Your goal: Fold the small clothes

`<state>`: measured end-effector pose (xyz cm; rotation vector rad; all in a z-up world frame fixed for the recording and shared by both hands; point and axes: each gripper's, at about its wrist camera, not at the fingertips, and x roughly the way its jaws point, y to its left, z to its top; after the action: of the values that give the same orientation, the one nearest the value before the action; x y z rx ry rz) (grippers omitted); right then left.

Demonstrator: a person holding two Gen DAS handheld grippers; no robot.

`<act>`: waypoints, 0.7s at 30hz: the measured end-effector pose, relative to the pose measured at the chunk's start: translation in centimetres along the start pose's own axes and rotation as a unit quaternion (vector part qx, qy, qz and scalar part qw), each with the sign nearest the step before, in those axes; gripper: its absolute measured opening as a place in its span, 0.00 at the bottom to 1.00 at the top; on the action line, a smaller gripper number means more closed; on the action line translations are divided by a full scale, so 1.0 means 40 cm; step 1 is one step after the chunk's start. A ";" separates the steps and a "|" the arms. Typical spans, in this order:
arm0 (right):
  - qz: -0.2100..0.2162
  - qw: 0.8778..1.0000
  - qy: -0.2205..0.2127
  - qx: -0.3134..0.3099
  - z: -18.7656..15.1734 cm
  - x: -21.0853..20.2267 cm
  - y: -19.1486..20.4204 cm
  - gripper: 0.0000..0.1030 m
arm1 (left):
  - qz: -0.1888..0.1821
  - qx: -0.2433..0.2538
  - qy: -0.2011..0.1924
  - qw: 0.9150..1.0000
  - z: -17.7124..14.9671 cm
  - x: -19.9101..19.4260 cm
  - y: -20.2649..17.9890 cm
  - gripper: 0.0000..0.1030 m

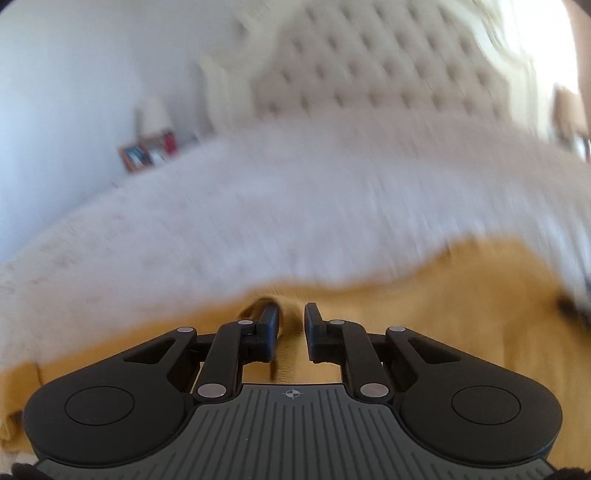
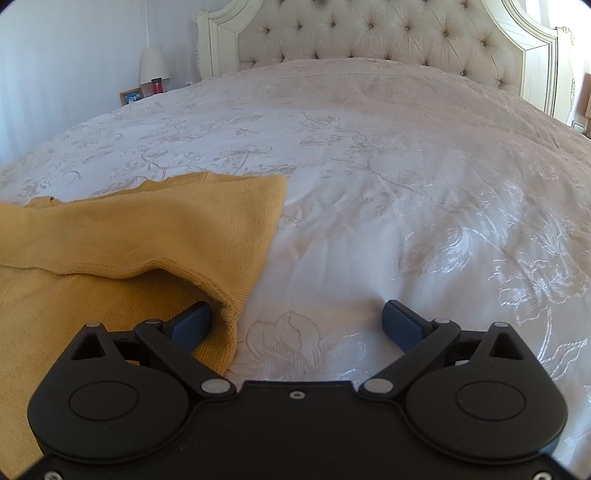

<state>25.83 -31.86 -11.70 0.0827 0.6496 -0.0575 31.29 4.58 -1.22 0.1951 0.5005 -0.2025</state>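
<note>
A mustard-yellow knit garment (image 2: 129, 236) lies on the white floral bedspread (image 2: 369, 166), one layer folded over another. My right gripper (image 2: 297, 321) is wide open, low over the bed at the garment's right edge; its left finger (image 2: 192, 325) touches the knit hem, its right finger is over bare bedspread. In the blurred left wrist view the garment (image 1: 424, 302) fills the lower part. My left gripper (image 1: 291, 332) sits over it with its jaws narrowly apart and a fold of yellow cloth between them; I cannot tell whether they pinch it.
A tufted cream headboard (image 2: 388, 33) stands at the far end of the bed. At the far left are a lamp (image 2: 153, 66), a red cup (image 2: 158, 86) and a picture frame (image 2: 132, 96). Bare bedspread lies to the right of the garment.
</note>
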 end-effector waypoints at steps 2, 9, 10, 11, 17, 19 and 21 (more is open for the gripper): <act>0.000 1.000 0.000 0.001 -0.001 0.000 0.000 0.96 | 0.002 -0.012 0.013 1.000 0.012 0.013 0.023 0.15; 0.000 1.000 0.000 0.001 -0.001 0.001 0.000 0.96 | 0.002 -0.026 0.144 0.989 -0.054 0.105 0.059 0.17; 0.000 1.000 0.000 0.000 -0.001 0.001 0.000 0.97 | -0.003 -0.063 0.144 0.988 -0.054 0.109 0.075 0.21; 0.000 1.000 0.000 0.000 0.000 0.001 0.000 0.97 | -0.012 -0.103 0.144 0.984 -0.054 0.111 0.094 0.31; 0.000 1.000 0.000 0.001 -0.001 0.001 0.001 0.97 | -0.009 -0.210 0.171 0.963 -0.065 0.176 0.139 0.45; 0.000 1.000 0.000 0.001 -0.001 0.001 0.000 0.98 | -0.005 -0.211 0.166 0.963 -0.058 0.181 0.136 0.45; 0.000 1.000 0.000 0.000 -0.001 0.001 0.001 0.98 | -0.008 -0.207 0.165 0.964 -0.050 0.190 0.129 0.44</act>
<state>25.83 -31.81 -11.77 0.0831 0.6502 -0.0573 38.15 8.91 -5.99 -0.1878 0.8640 -0.0775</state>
